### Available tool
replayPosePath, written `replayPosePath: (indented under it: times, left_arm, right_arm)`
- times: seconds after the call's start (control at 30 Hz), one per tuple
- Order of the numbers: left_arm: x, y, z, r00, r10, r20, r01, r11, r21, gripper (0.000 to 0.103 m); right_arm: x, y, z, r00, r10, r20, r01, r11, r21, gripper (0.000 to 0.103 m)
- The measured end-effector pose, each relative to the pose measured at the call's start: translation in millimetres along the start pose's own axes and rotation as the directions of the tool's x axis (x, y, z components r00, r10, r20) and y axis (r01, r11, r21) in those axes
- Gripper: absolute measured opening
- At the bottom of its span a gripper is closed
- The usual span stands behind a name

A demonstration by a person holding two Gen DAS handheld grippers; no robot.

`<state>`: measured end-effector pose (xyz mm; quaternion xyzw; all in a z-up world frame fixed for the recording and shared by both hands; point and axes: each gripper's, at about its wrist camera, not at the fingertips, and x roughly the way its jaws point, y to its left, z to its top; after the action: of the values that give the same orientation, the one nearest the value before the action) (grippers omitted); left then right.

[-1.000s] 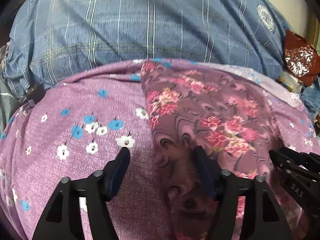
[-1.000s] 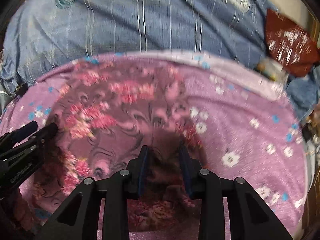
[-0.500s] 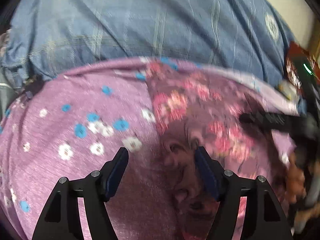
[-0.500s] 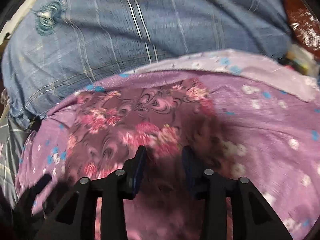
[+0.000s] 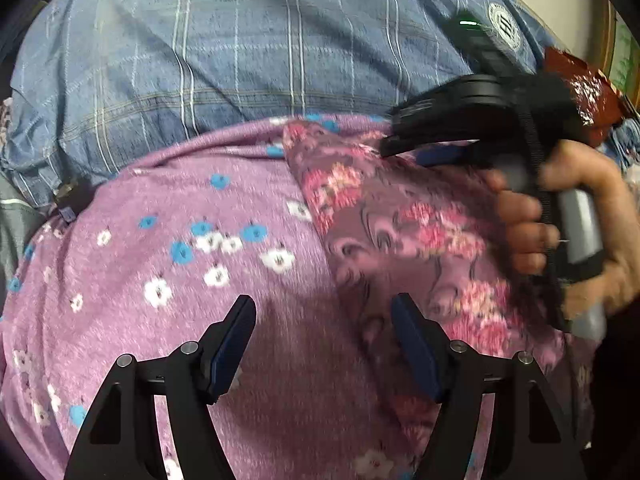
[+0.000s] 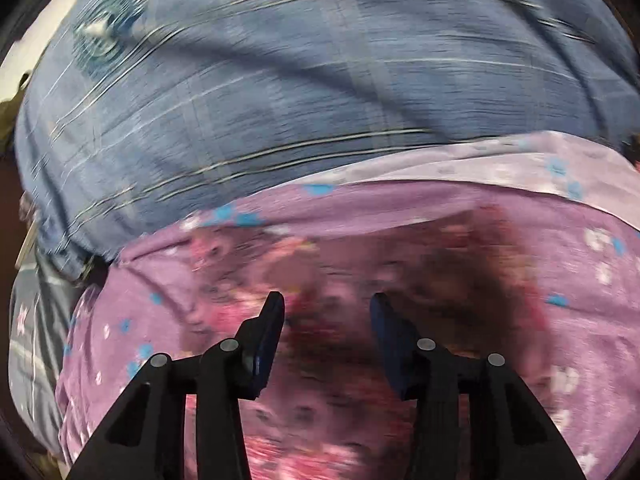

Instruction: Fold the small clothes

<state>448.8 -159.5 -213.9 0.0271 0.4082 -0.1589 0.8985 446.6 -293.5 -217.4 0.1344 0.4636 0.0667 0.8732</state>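
Left wrist cam: my left gripper (image 5: pixel 322 338) is spread, empty, over the floral cloth (image 5: pixel 404 224) lying at 2 o'clock on the purple sheet (image 5: pixel 168 280), right gripper (image 6: pixel 326 330) parted, prob. empty (blurry), so folding's barely begun.

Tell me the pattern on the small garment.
Pink roses on mauve swirls; left wrist view.

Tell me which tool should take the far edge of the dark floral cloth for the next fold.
Right. In the left wrist view the right tool already reaches over the far edge of the dark floral cloth, jaws open. The left tool hangs open over the near side, half above the purple sheet.
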Motion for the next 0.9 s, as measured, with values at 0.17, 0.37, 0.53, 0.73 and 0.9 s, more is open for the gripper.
replayPosePath:
  times: [0.17, 0.37, 0.53, 0.73, 0.9]
  left_arm:
    - [0.0, 6.2, -1.8, 0.999, -0.026, -0.02, 0.026, 1.0, -0.017, 0.072]
    - [-10.4, 23.8, 10.6, 1.0, -0.006, 0.026, 0.009, 0.994, -0.108, 0.07]
    - [2.4, 12.8, 6.2, 0.997, -0.031, -0.065, 0.025, 0.996, -0.09, 0.07]
    - [3.0, -13.0, 4.4, 0.997, 0.055, -0.048, -0.054, 0.998, 0.03, 0.07]
    - [-11.4, 0.8, 8.5, 0.999, 0.035, 0.04, -0.032, 0.997, -0.072, 0.07]
  right_arm:
    - [27.7, 20.8, -10.9, 0.998, -0.062, -0.017, 0.061, 0.995, -0.074, 0.046]
    - [-35.4, 6.7, -17.3, 0.997, 0.021, 0.077, -0.022, 1.0, 0.015, 0.046]
    - [-87.1, -25.7, -50.3, 0.993, -0.033, 0.115, 0.026, 0.998, 0.062, 0.047]
    - [-60.2, -35.0, -109.1, 0.987, -0.161, -0.024, 0.161, 0.987, 0.013, 0.048]
    - [-80.7, -12.2, -112.6, 0.974, -0.206, 0.093, 0.215, 0.972, -0.096, 0.048]
